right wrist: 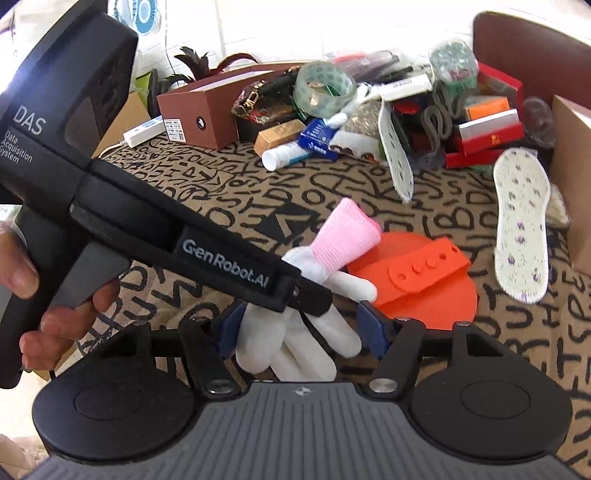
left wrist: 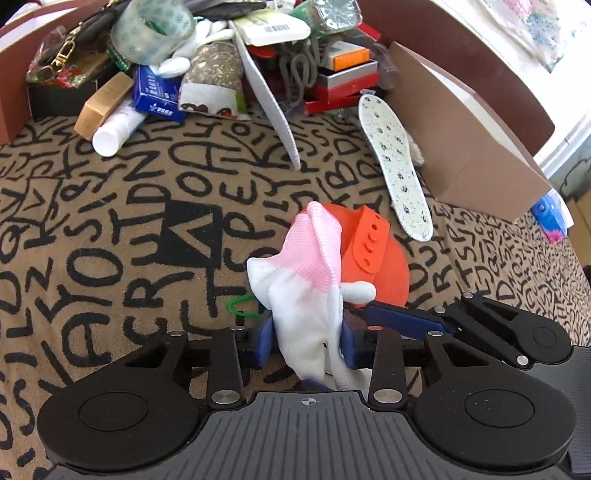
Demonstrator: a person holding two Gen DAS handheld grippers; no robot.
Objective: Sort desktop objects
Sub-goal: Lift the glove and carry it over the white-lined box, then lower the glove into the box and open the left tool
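Glove (left wrist: 306, 291), white with a pink knit cuff, sits near the front middle of the counter (left wrist: 110, 229), draped partly over an orange disc with a studded strap (left wrist: 373, 251). Both grippers bracket it. The left gripper (left wrist: 306, 341) has its blue pads on either side of the glove's white body, apparently touching the cloth without squeezing it hard; I cannot tell whether that amounts to a real grip. The right gripper (right wrist: 301, 332) stands spread around the glove's fingers (right wrist: 295, 350), with a visible gap at its right pad, so it is released.

Sorting looks barely begun. At the counter's far edge a heap remains unsorted: a roll of clear tape (left wrist: 151, 31), a blue carton (left wrist: 157, 92), a white tube (left wrist: 114, 133), a gold box (left wrist: 101, 105), red and orange boxes (left wrist: 343, 81), and a second white glove (left wrist: 192, 51). One floral insole (left wrist: 395, 166) lies flat toward the right edge beside a cardboard box (left wrist: 469, 147), another insole (left wrist: 269, 96) leans out of the heap. Pairing the gloves and insoles, and clearing the heap, all seem left to do.
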